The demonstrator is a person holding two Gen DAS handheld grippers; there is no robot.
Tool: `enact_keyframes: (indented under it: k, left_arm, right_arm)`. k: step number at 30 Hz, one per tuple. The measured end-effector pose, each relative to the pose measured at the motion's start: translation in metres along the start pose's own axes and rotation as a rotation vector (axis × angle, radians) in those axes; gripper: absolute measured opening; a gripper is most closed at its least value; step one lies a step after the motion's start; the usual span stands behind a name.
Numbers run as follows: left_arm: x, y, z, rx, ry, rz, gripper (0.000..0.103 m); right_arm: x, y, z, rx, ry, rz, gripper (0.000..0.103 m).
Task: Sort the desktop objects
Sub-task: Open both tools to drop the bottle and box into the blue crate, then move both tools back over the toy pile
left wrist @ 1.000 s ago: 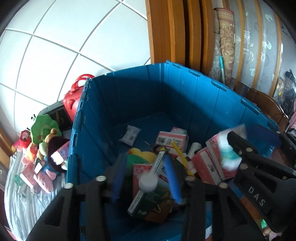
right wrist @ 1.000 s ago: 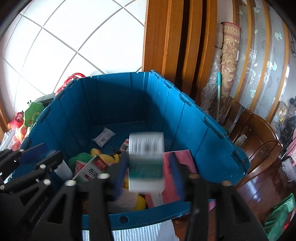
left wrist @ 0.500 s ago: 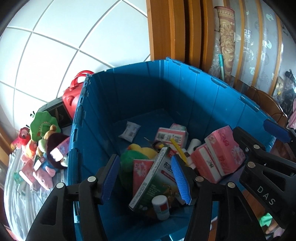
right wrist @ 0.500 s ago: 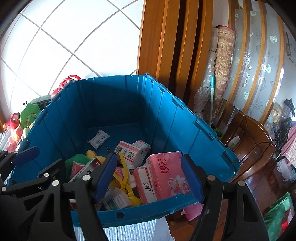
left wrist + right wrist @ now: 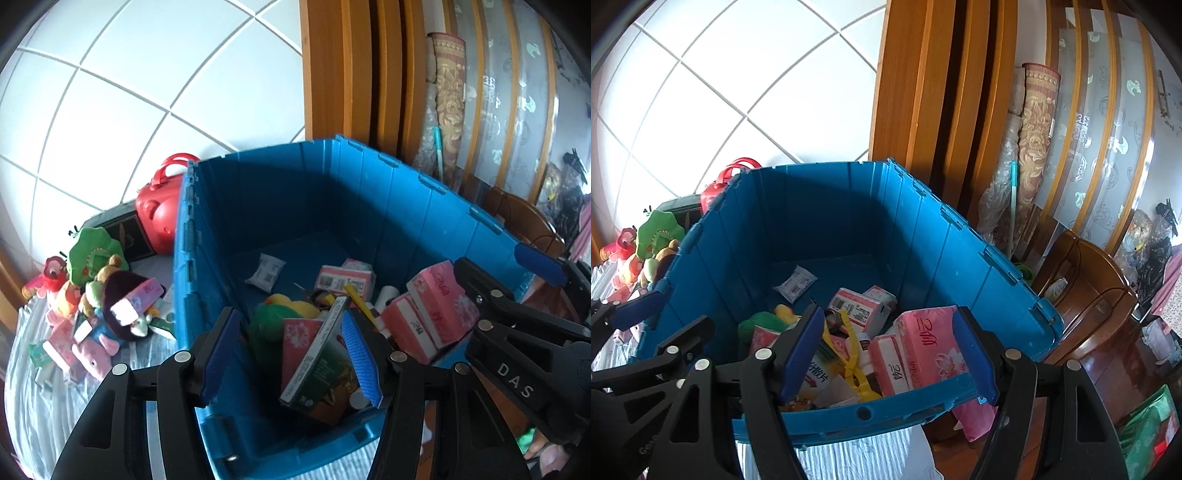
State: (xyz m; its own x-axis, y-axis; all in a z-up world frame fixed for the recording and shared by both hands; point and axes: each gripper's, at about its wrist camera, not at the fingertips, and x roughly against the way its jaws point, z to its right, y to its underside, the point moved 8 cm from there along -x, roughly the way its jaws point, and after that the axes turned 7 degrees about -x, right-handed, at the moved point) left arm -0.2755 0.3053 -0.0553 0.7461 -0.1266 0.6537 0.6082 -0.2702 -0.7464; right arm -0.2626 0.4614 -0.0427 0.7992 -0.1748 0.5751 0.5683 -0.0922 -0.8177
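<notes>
While both hand-held grippers hung over the blue bin [image 5: 406,206], each stood parted and empty: the left hand-held gripper [image 5: 291,356] half-wide, its jaws having just been opening with nothing between them, the right hand-held gripper [image 5: 886,354] wider. Unsorted plush toys [image 5: 107,295] and small packets lay on the striped surface [image 5: 44,406] to the left of the bin, nearer the left hand-held gripper and well apart from the right. Packet long axes could not be made out; the bin wall and the picture's edge cut off part of the pile.
</notes>
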Motion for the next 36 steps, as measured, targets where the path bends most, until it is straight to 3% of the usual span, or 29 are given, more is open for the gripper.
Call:
enact_keyframes:
  k: [5,10,18,21,25,29,36]
  left_arm:
    - [0.017,0.007,-0.03,0.021,-0.028,0.029,0.061]
    - [0.032,0.026,-0.086,0.076,-0.078,0.037,0.061]
    - [0.058,0.082,-0.212,0.165,-0.187,0.039,0.065]
    - [0.06,0.115,-0.267,0.187,-0.219,0.005,0.065]
    - [0.058,0.166,-0.341,0.201,-0.271,-0.06,0.065]
    - [0.049,0.217,-0.4,0.227,-0.313,-0.147,0.065]
    - [0.04,0.286,-0.47,0.336,-0.375,-0.262,0.065]
  right_arm:
    - [0.014,0.002,-0.03,0.026,-0.038,0.008,0.072]
    - [0.027,0.002,-0.084,0.074,-0.095,0.018,0.072]
    - [0.052,0.014,-0.223,0.171,-0.223,0.028,0.072]
    - [0.054,0.03,-0.281,0.186,-0.258,0.004,0.082]
    - [0.055,0.059,-0.361,0.194,-0.317,-0.041,0.082]
    - [0.044,0.103,-0.432,0.22,-0.368,-0.144,0.083]
    - [0.022,0.154,-0.487,0.305,-0.391,-0.268,0.086]
